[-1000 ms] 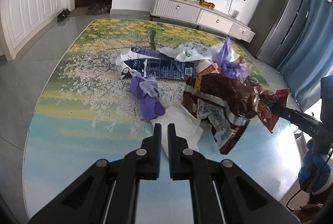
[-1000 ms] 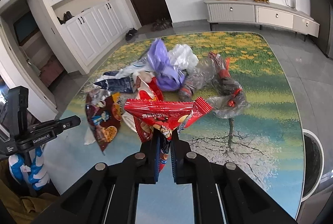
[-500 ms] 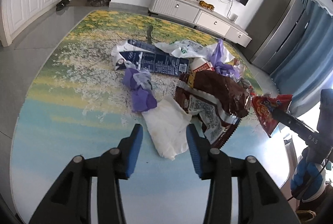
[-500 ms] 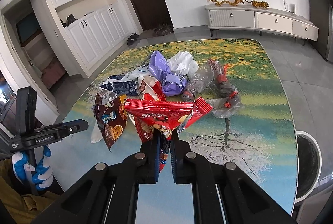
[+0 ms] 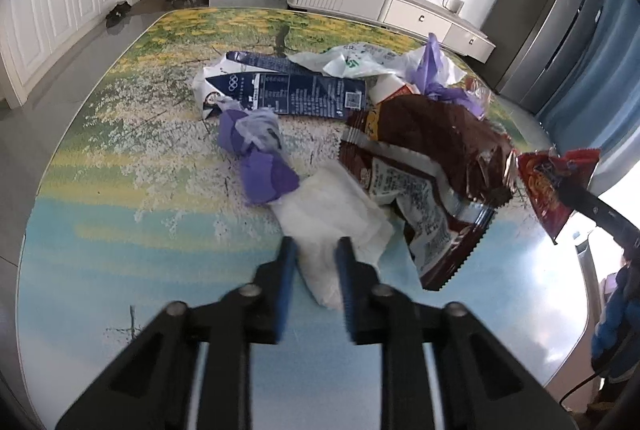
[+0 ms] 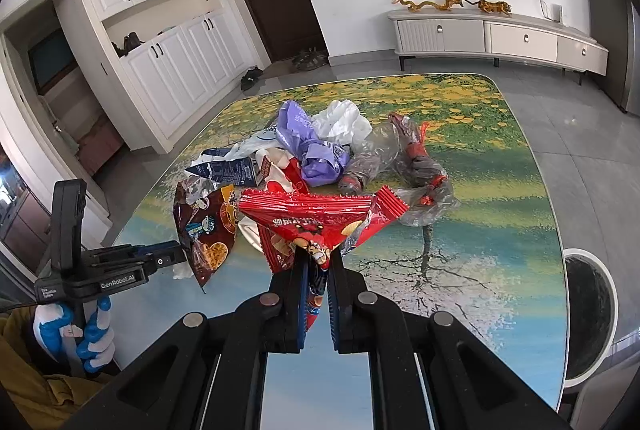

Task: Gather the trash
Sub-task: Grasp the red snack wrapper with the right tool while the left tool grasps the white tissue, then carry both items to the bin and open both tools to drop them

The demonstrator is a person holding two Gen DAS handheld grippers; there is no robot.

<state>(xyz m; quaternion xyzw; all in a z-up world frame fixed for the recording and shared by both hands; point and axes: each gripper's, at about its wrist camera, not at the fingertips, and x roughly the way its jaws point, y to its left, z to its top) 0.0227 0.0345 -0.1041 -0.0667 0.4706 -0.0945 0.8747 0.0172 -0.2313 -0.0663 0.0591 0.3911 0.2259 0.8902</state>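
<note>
A pile of trash lies on the picture-printed table (image 5: 100,222). My left gripper (image 5: 316,250) is open, its jaws on either side of the near end of a white tissue (image 5: 332,218). Beyond it lie a purple bag (image 5: 260,158), a brown snack bag (image 5: 432,150) and a dark blue carton (image 5: 288,94). My right gripper (image 6: 318,266) is shut on a red snack wrapper (image 6: 316,218) and holds it above the table; the wrapper also shows at the right of the left wrist view (image 5: 552,182). The left gripper shows at the left of the right wrist view (image 6: 160,260).
A white plastic bag (image 6: 340,122), a lilac bag (image 6: 308,146) and clear crumpled plastic (image 6: 400,166) lie farther back. A round white bin (image 6: 588,314) stands on the floor beside the table's right edge. White cabinets and a TV console line the walls.
My left gripper opened from shut and moved forward until its jaws straddle the tissue. My right gripper kept hold of the red wrapper and drew back slightly.
</note>
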